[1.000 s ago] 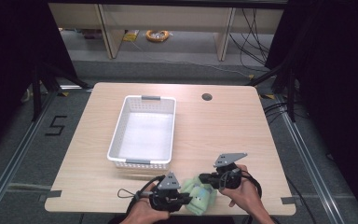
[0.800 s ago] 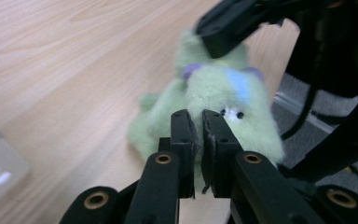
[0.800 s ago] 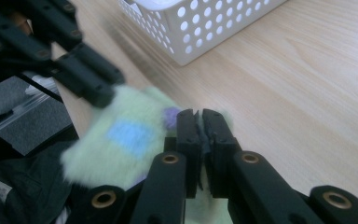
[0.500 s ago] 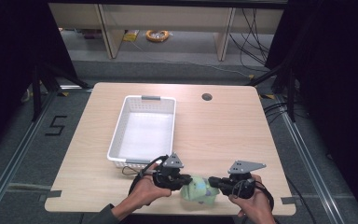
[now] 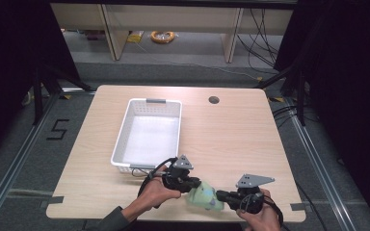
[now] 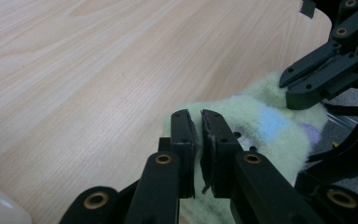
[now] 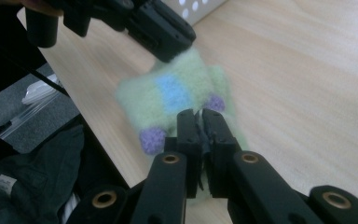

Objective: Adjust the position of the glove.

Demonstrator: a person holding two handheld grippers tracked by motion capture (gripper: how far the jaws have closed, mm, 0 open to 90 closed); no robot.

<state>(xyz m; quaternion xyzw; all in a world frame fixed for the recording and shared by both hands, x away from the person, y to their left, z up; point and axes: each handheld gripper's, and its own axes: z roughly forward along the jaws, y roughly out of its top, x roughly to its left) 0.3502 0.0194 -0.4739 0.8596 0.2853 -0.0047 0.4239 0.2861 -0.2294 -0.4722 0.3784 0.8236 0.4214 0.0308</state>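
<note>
Pale green fuzzy toy (image 5: 203,196) with a blue patch and purple nubs, low centre of the high view at the worktop's (image 5: 231,134) near edge, left gripper (image 5: 189,183) clamped on its left side, right gripper (image 5: 221,195) clamped on its right, white perforated basket (image 5: 125,132) just above-left.

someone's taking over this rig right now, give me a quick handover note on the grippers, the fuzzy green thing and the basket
Left gripper: jaws shut on one edge of the fuzzy green cloth.
Right gripper: jaws shut on the opposite edge of the cloth.
Cloth: pale green with a blue patch and purple bobbles, held between the two grippers at the near edge of the table, just beyond the white basket's near right corner.
Done: cloth is gripped on both sides.
Left: probably lifting it over into the basket, which holds nothing so far; the cloth is outside it.
</note>
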